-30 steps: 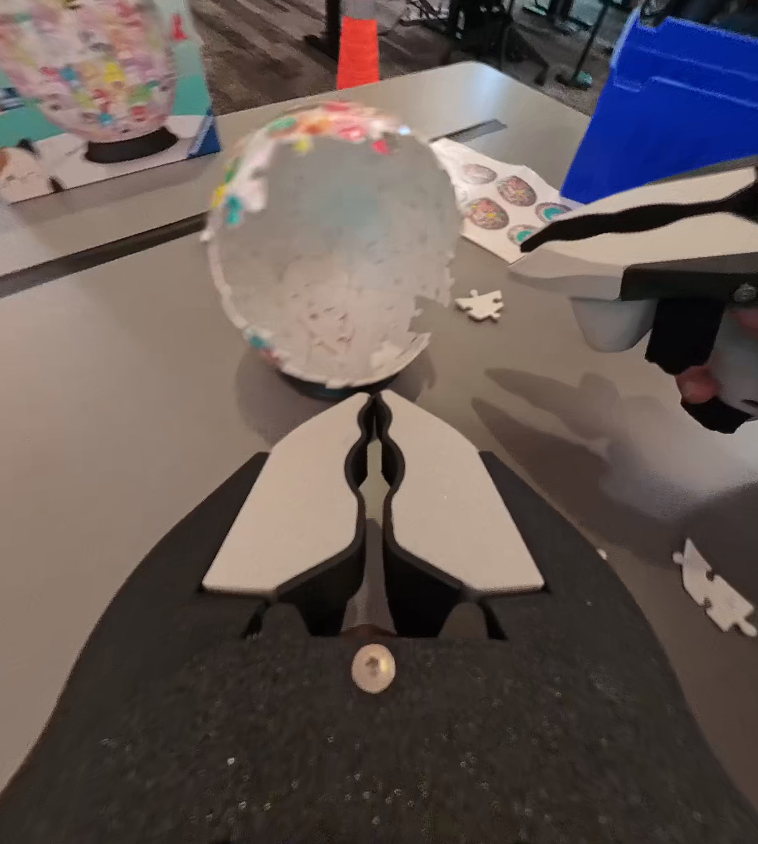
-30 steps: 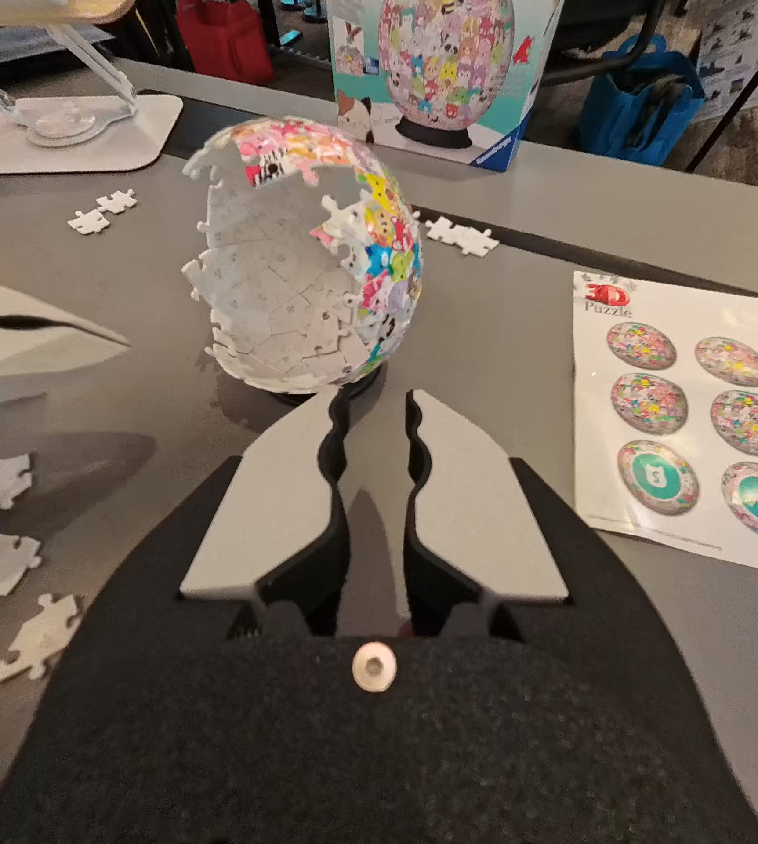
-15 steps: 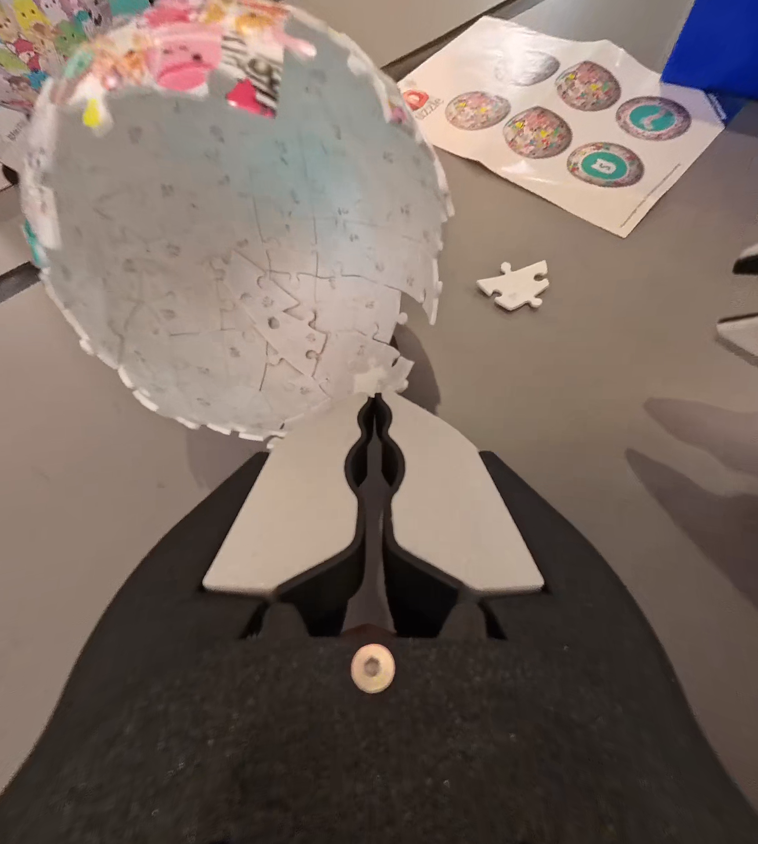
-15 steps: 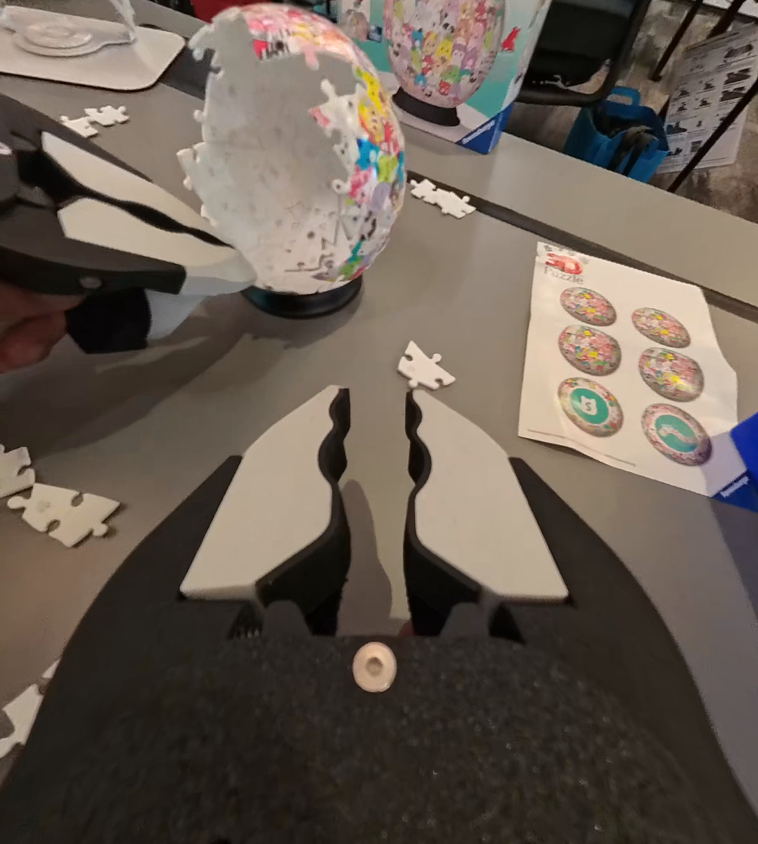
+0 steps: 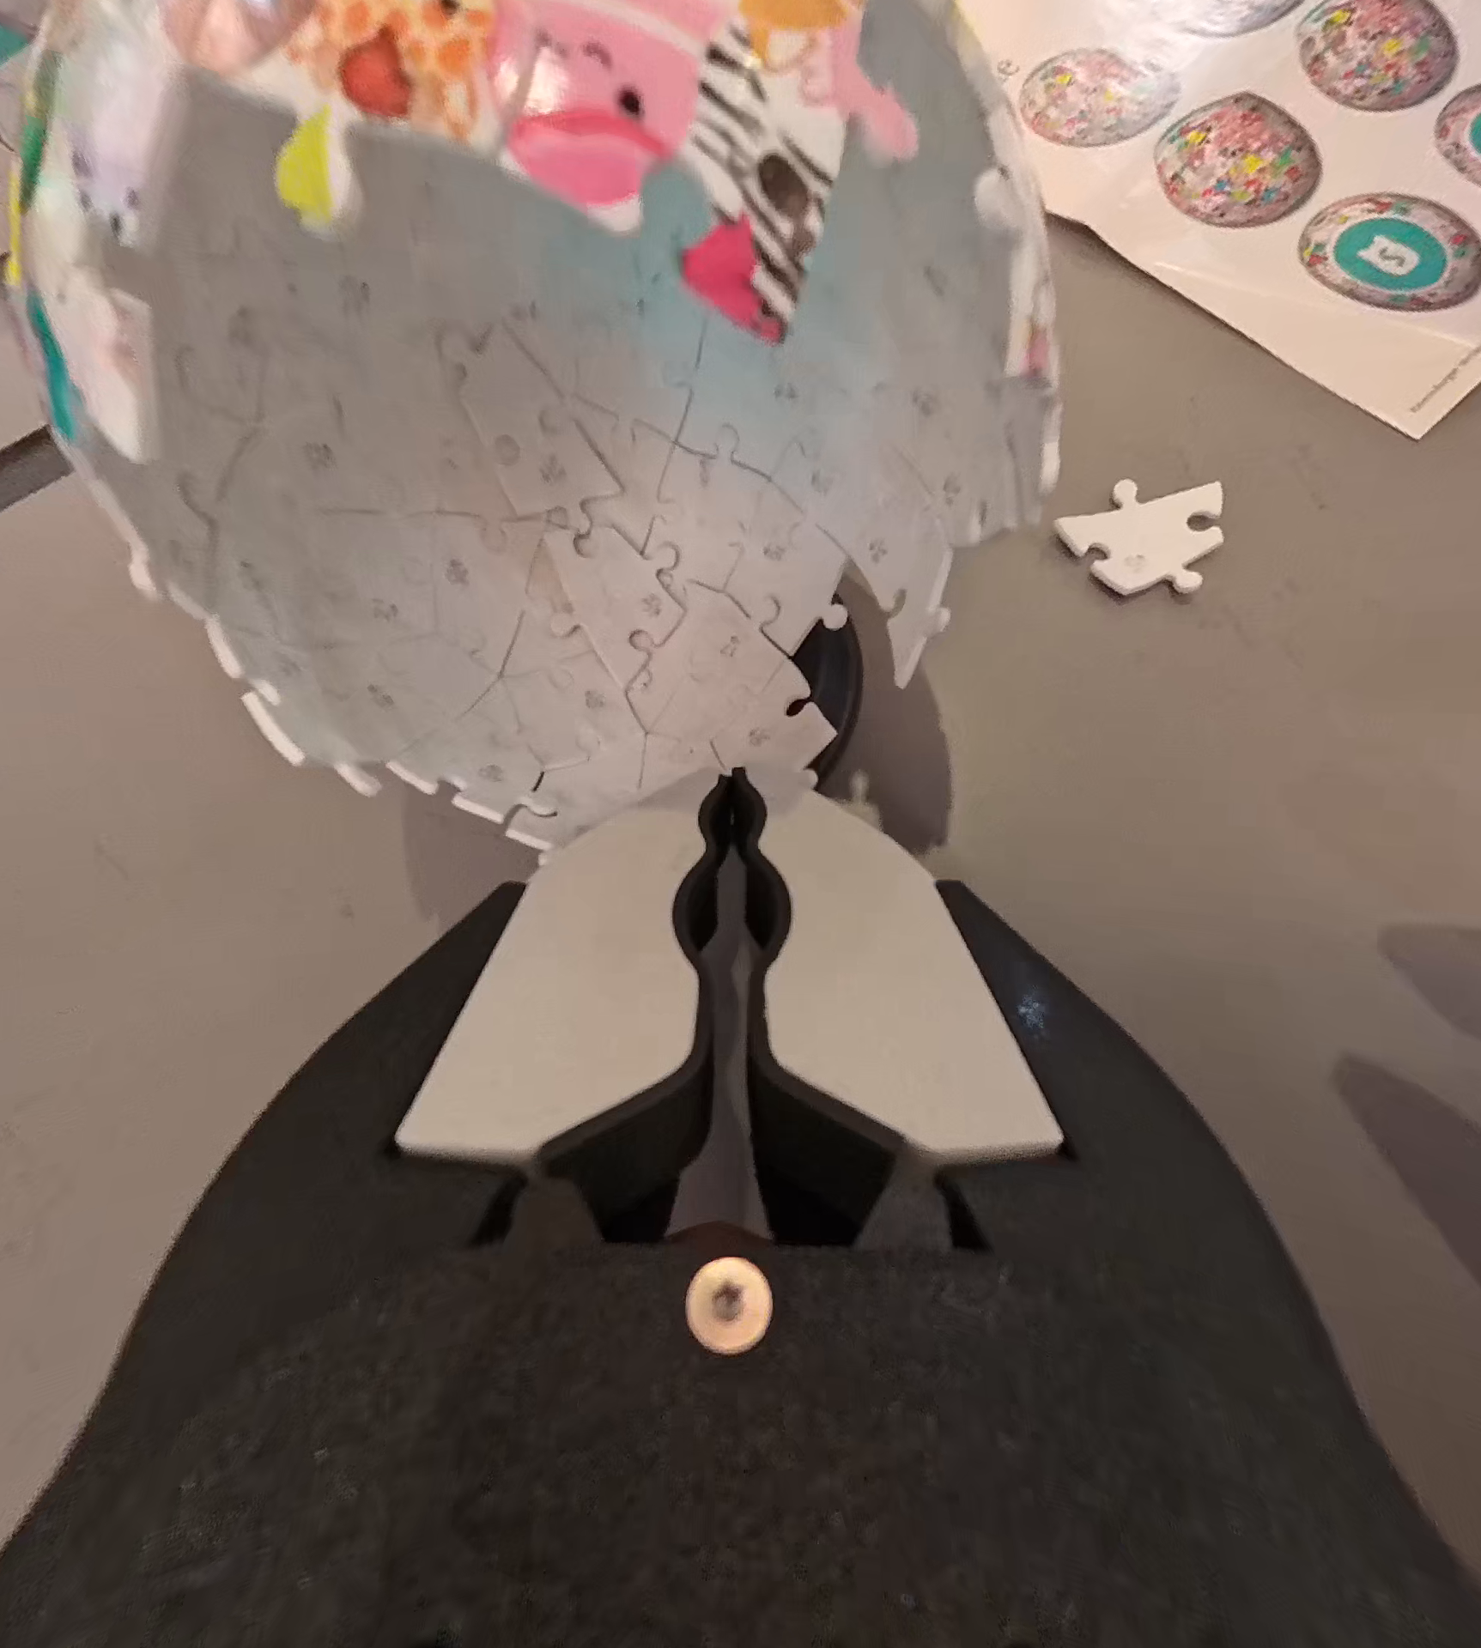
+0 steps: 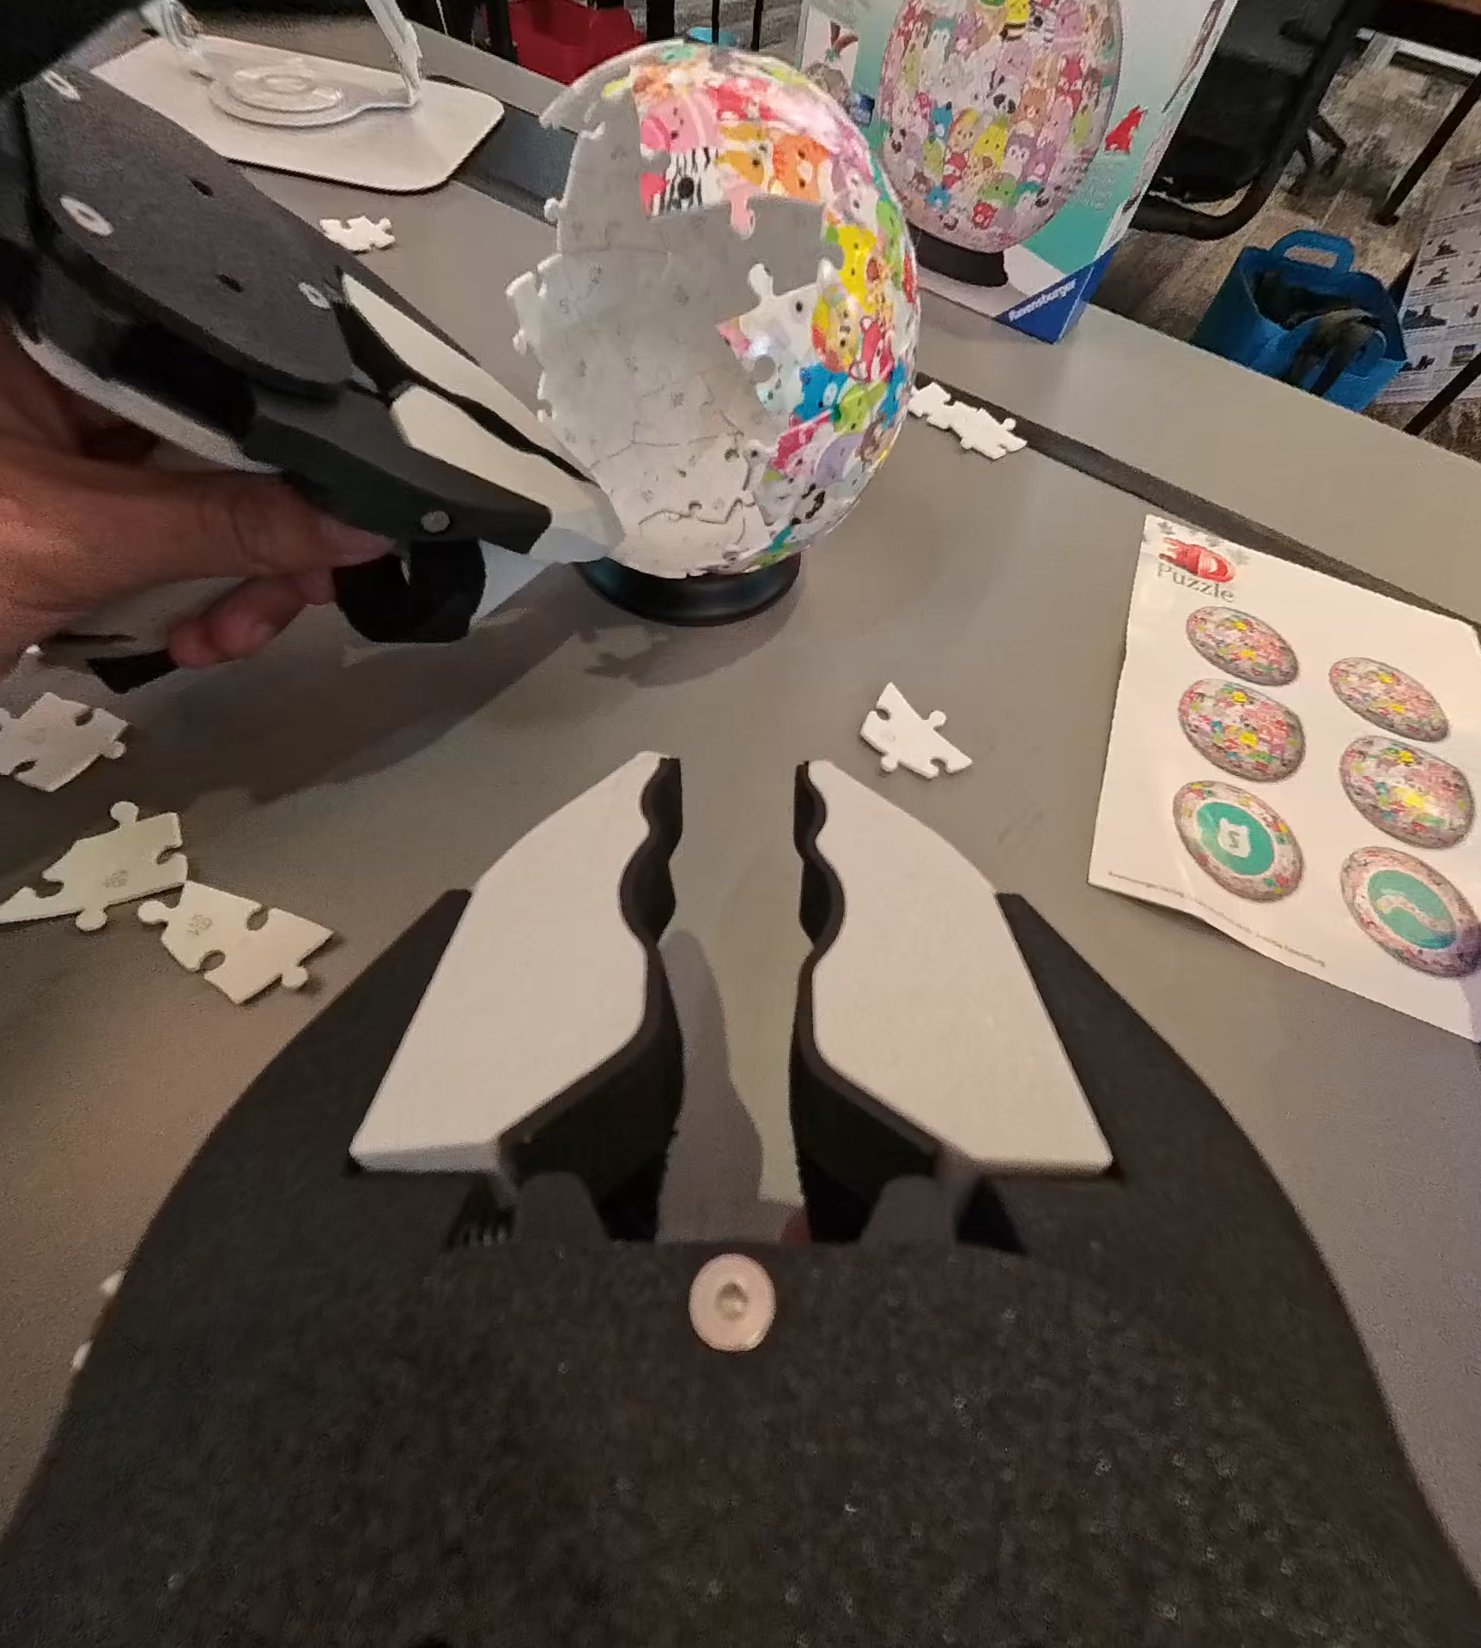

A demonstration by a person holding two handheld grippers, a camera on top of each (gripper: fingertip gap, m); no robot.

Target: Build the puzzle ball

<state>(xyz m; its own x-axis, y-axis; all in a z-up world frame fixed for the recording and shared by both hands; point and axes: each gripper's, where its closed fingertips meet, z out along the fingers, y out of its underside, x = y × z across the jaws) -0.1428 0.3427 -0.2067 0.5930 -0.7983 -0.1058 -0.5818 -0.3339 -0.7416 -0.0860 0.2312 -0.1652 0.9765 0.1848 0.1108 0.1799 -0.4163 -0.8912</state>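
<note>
**Left tool pinched the rim of the half-built puzzle ball**

The left tool was closed, its grey fingers nipping a white piece on the lower broken edge of the partly built puzzle ball. The ball, a hollow shell with a white inside and a bright cartoon-animal outside, sat tilted on a dark round stand on the grey table. In the right wrist view the left tool reached in from the left, held by a person's hand, with its tips at the bottom of the shell's open side.

The right tool hung above the table well back from the ball, its fingers apart with a moderate gap and nothing between them. A loose white puzzle piece lay just ahead of it to the right. Three more white pieces lay on the left. A printed paper sheet showing six ball pictures lay flat on the right, and the puzzle's box stood behind the ball.
</note>
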